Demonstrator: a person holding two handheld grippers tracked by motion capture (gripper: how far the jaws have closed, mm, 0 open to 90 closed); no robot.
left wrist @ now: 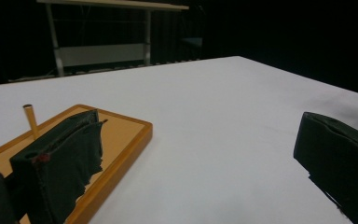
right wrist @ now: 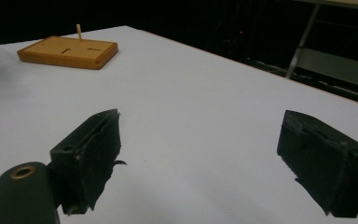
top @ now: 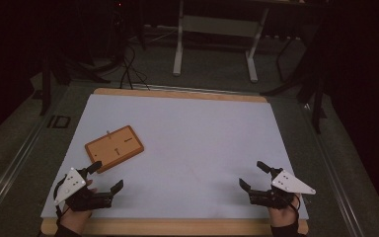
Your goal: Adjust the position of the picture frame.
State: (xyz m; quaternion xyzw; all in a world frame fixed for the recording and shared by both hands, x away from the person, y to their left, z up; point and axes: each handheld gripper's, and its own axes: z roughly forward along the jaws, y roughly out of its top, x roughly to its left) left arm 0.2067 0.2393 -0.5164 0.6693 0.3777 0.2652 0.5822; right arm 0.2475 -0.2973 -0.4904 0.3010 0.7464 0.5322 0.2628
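An orange wooden board (top: 114, 147) lies on the white table top (top: 192, 143), left of middle, with a thin peg (top: 109, 133) standing up near its far edge and two small slots in its face. My left gripper (top: 105, 178) rests at the near left corner, just in front of the board, open with nothing between its fingers. In the left gripper view the board (left wrist: 121, 140) and the peg (left wrist: 30, 120) sit behind the left jaw. My right gripper (top: 252, 176) rests at the near right, open and empty. The board (right wrist: 69, 52) lies far off in the right gripper view.
The white sheet sits on a wooden table with its edge (top: 177, 226) showing along the near side. A white-legged desk frame (top: 217, 34) and cables (top: 128, 69) stand on the dark floor beyond the far edge.
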